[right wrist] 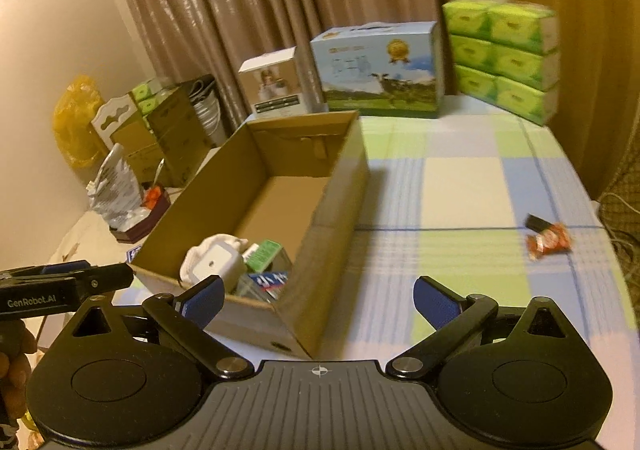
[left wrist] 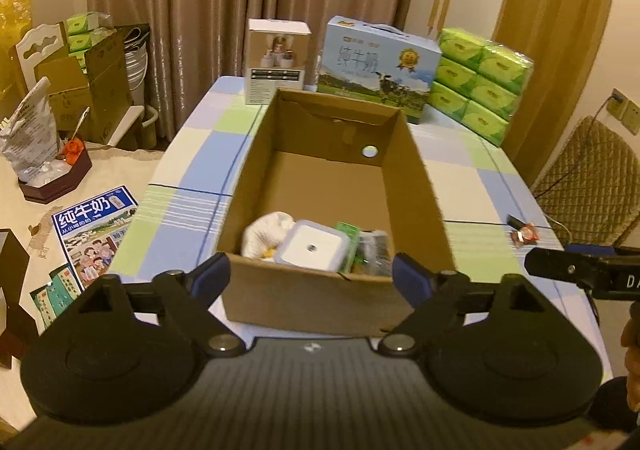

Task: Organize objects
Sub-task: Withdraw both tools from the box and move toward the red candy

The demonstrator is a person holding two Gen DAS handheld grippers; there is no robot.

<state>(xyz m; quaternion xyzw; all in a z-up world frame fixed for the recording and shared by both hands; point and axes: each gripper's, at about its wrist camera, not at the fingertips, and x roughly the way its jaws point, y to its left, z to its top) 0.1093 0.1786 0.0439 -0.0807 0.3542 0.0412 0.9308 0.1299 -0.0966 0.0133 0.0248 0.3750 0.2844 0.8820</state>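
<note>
Your left gripper (left wrist: pixel 310 276) stands wide apart and empty, its blue pads flanking the near wall of the cardboard box (left wrist: pixel 320 302) without touching. Your right gripper (right wrist: pixel 318 300) is likewise spread wide, nothing held. The box sits on the checked tablecloth (right wrist: pixel 460 186); a white lidded container (left wrist: pixel 312 246) lies in its near end. A red packet (right wrist: pixel 548 240) lies well apart, right of the box.

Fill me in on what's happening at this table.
A person is tidying loose items into an open cardboard box on the checked tablecloth, with a claw in each hand. A white lidded container, a white cloth and small packets already lie at its near end. The left claw and right claw both stand open and empty. A red snack packet remains outside the box.
</note>
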